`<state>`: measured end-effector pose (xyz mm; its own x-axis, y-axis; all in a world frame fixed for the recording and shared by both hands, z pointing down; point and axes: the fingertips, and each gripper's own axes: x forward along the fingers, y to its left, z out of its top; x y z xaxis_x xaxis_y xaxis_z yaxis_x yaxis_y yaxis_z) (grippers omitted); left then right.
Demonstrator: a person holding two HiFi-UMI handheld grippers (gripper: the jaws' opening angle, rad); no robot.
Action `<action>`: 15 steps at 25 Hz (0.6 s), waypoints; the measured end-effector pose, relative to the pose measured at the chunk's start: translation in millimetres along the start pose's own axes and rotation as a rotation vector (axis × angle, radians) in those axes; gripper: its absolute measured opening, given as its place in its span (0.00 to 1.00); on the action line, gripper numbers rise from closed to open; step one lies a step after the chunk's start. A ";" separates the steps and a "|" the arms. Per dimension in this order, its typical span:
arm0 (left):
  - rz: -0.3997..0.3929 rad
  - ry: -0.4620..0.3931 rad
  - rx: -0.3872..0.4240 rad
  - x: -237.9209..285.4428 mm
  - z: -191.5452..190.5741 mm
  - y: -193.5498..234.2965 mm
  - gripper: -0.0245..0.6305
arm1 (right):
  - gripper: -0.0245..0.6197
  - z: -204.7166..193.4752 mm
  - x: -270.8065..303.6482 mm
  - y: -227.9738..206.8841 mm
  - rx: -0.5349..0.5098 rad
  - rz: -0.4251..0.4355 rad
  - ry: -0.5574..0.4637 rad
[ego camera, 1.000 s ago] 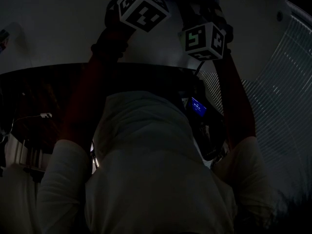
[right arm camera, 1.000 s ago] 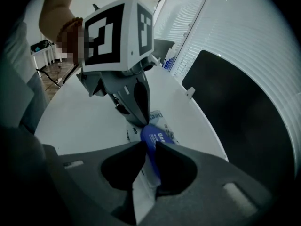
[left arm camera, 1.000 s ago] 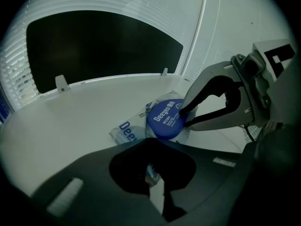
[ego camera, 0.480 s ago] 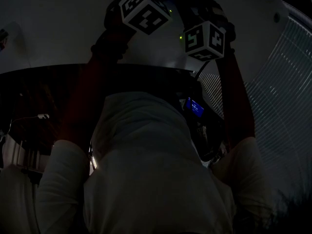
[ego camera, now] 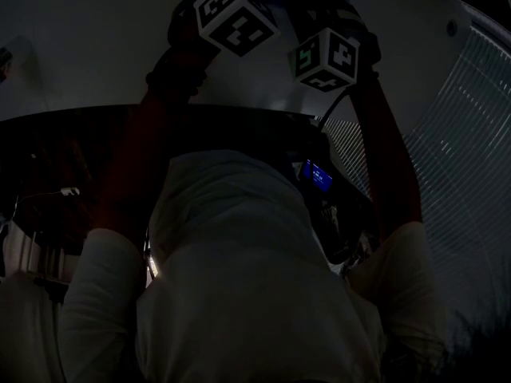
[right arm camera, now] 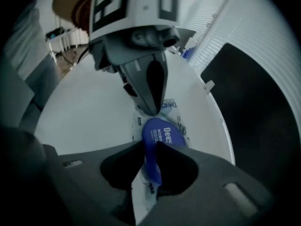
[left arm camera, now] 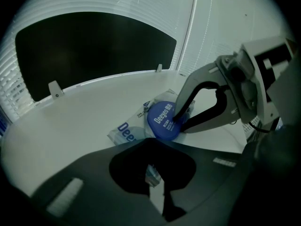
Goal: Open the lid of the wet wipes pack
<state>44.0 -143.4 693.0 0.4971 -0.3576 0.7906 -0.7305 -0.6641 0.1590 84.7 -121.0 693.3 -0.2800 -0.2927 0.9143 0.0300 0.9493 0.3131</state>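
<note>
While the wet wipes pack lies on the white tabletop, its blue lid is gripped, tilted up on edge, between the jaws of the right claw, which have just been easing apart. One end of the pack is pinched by the closed left claw. Should the right grip be loosened further, the lid could be lost and snapped shut again.

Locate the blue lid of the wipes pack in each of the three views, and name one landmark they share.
Head view: not in it.
Left gripper view: the blue lid sits just right of centre, on the wet wipes pack.
Right gripper view: the blue lid sits just below centre, its lower part seen edge-on.
Shared landmark: the white table.
</note>
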 end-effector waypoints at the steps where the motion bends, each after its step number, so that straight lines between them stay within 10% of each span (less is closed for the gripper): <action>1: 0.001 -0.001 0.005 -0.4 -0.4 0.3 0.04 | 0.16 1.9 -1.1 -1.2 0.049 0.023 -0.008; 6: -0.001 0.001 0.037 -1.4 -1.4 0.1 0.04 | 0.15 9.2 -12.1 -9.5 0.248 0.077 -0.052; 15: -0.003 0.003 0.063 0.0 -2.9 0.6 0.04 | 0.14 26.3 -36.4 -36.2 0.274 -0.012 -0.126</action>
<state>42.2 -141.9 694.8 0.4973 -0.3536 0.7922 -0.6981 -0.7052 0.1235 68.6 -141.7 642.0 -0.3965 -0.3041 0.8662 -0.2298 0.9464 0.2271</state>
